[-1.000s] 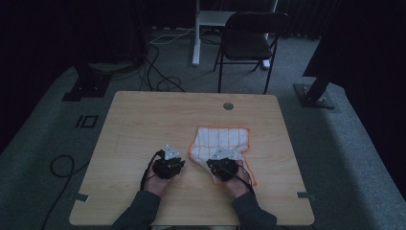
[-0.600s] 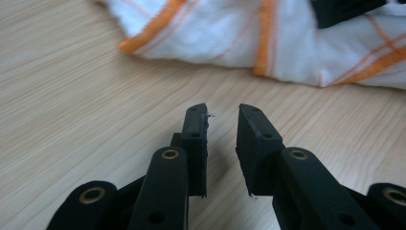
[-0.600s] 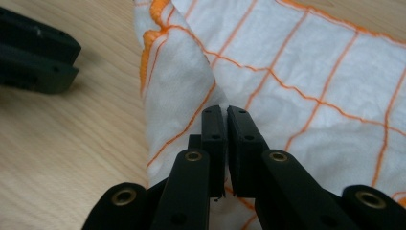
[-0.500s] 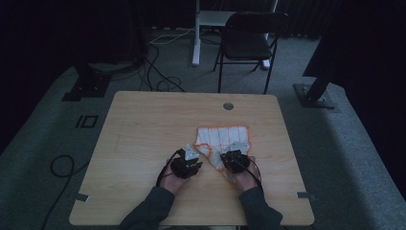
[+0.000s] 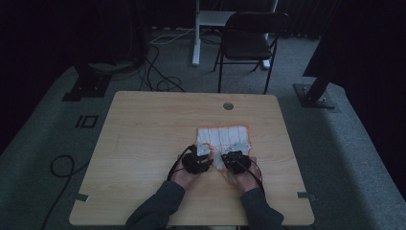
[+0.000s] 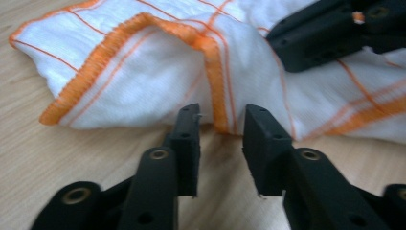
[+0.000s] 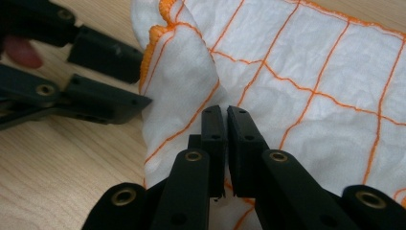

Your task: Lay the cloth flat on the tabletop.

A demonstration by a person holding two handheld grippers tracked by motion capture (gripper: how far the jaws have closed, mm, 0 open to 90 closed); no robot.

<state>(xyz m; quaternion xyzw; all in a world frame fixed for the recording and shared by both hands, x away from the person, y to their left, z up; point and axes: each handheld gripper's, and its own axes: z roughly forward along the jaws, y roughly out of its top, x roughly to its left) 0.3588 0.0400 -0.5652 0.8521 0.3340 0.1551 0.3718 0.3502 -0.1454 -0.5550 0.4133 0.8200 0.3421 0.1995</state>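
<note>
You're mid-fold on the white cloth with orange grid [image 5: 224, 139], which lies right of centre on the table [image 5: 143, 143], toward your near side. Its near-left part is already doubled over; the far part lies flat and the fold isn't squared up, so I'd judge about half is left. Your left gripper [image 6: 219, 125] has just been opening: jaws spread, the orange hem [image 6: 216, 62] right at the tips, pads not pressing it. Your right gripper [image 7: 225, 115] has its jaws nearly pressed together, pinching a fold of the cloth close beside the left one.
</note>
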